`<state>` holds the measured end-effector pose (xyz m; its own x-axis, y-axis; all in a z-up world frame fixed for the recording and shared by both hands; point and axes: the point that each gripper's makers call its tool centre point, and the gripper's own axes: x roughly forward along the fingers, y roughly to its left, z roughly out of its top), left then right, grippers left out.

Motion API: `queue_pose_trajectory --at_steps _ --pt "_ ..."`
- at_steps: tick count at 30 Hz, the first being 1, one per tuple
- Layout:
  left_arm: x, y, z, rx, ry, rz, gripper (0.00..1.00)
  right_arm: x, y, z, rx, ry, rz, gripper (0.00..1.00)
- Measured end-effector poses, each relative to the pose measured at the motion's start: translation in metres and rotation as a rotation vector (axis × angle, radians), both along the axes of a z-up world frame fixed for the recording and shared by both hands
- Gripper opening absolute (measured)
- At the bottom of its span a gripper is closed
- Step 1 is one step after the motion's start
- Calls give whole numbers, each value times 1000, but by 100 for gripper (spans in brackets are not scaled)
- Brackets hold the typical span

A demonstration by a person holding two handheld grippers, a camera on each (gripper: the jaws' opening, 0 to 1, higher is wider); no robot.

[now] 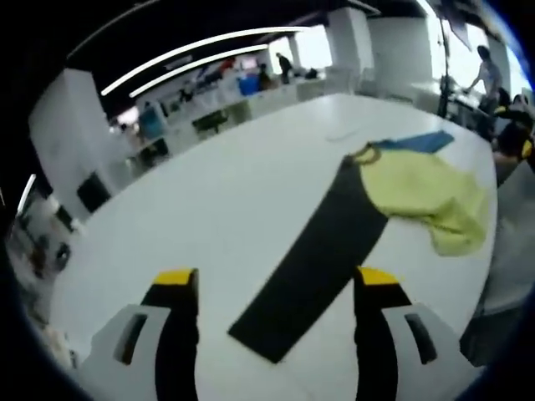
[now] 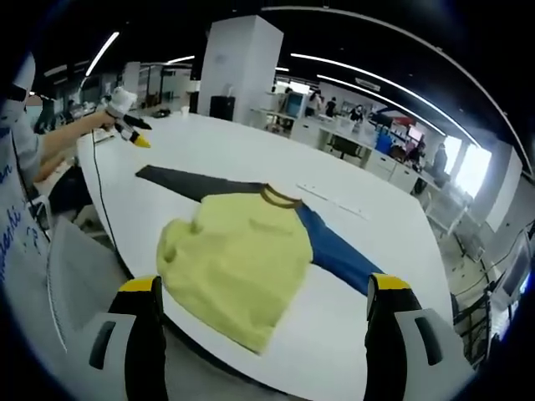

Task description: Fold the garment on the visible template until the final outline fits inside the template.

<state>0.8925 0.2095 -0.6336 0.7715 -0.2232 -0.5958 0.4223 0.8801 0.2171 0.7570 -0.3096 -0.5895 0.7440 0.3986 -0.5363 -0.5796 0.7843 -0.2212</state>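
A garment lies spread on the white table (image 2: 251, 150): a yellow-green body (image 2: 238, 251), a brown collar (image 2: 280, 196), a black sleeve (image 2: 192, 184) and a blue sleeve (image 2: 338, 255). The body is rumpled and hangs close to the near table edge. My right gripper (image 2: 263, 288) is open above the body's lower hem, holding nothing. My left gripper (image 1: 276, 280) is open over the end of the black sleeve (image 1: 318, 251), not touching it. In the left gripper view the yellow body (image 1: 426, 192) and blue sleeve (image 1: 422, 142) lie beyond. The left gripper (image 2: 132, 129) is held up at the table's far left.
A pale thin strip (image 2: 334, 200) lies on the table behind the garment. A person's arm (image 2: 67, 138) reaches in from the left. A grey surface (image 2: 84, 267) sits below the near table edge. A white pillar (image 2: 242, 58), desks and people stand in the background.
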Motion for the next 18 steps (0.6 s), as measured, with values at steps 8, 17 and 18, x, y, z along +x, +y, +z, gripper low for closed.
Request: queue_pose_trajectory --at_steps 8,17,18 --pt "-15 -20 17 -4 -33 -37 80 -1 -4 3 -3 -11 4 100" --pt "-35 -45 37 -35 -73 -85 87 -2 -10 6 10 -25 1 100" --pt "-37 -48 38 -36 -72 -94 88 -2 -10 6 9 -26 3 100"
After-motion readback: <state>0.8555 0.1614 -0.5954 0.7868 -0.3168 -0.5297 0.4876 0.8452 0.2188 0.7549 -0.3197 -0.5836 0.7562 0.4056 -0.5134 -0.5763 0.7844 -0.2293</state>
